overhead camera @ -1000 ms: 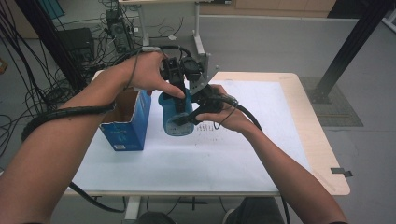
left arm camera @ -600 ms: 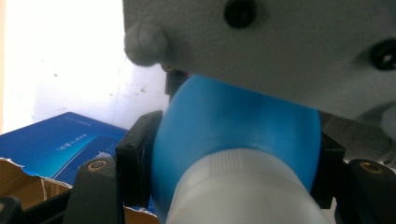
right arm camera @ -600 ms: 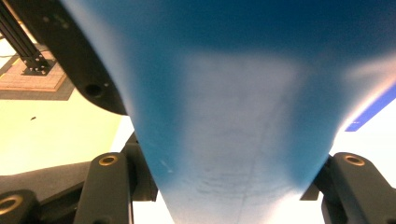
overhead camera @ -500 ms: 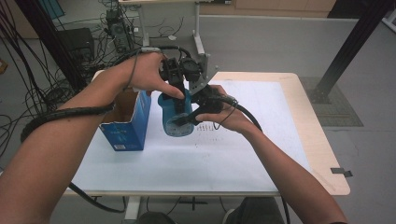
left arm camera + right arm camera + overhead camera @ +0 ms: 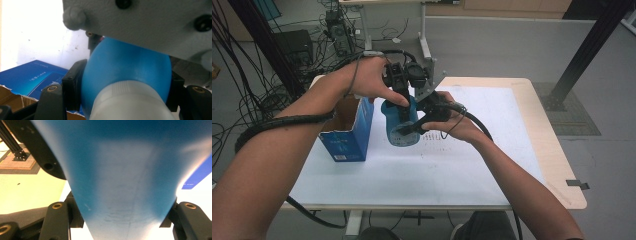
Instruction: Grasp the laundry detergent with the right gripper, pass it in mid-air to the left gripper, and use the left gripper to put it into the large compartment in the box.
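from above, the blue bottle (image 5: pixel 400 122) is in the middle of the white tabletop (image 5: pixel 452 170), lifted or tilted in the grip of both hands; whether its base touches the surface i cannot tell. the left gripper (image 5: pixel 404 95) comes down on its upper part, jaws clamped on it, with the left hand (image 5: pixel 369 80) wrapped round the gripper body. the right gripper (image 5: pixel 414 127) takes the bottle lower down from the right side, jaws pressed on its body, and the right hand (image 5: pixel 457 122) sits just behind it. just left of the bottle stands an open blue box (image 5: pixel 347 135), cardboard brown inside.

the left gripper view looks along the bottle (image 5: pixel 125 67): its blue shoulder swells between the two black jaws, which press on it at either side, and a whitish neck part sits nearest the camera. a grey plate of the other gripper crosses the top. the box (image 5: pixel 32 77) lies lower left, its torn flap showing.

in the right gripper view the bottle (image 5: pixel 125 177) hangs close and blurred, narrowing downward between the jaws, both tight against it.
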The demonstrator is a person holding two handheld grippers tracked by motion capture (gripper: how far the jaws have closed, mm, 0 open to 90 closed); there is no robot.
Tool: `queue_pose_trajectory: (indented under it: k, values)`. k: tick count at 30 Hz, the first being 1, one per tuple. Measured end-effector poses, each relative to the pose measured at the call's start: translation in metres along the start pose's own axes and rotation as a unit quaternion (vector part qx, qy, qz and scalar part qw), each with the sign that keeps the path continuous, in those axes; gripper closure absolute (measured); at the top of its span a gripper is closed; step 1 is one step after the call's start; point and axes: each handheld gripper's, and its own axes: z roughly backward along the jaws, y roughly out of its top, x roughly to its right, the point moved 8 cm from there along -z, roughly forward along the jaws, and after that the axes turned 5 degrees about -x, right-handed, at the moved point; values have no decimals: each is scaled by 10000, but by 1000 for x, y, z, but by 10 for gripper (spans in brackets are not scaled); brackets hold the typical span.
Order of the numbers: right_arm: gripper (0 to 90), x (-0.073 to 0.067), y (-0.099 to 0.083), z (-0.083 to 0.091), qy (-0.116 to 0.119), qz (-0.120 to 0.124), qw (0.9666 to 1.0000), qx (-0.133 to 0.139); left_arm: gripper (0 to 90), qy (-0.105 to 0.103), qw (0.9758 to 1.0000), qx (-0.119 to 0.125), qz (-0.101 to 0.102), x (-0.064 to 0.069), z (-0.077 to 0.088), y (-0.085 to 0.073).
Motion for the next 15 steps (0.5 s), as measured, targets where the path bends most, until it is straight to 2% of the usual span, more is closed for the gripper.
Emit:
queue_pose_trajectory:
  k: [15]
  values:
    - [404,0,0,1,-31,-13,10000,14,353,2,10000,-44,-3,0,2,0]
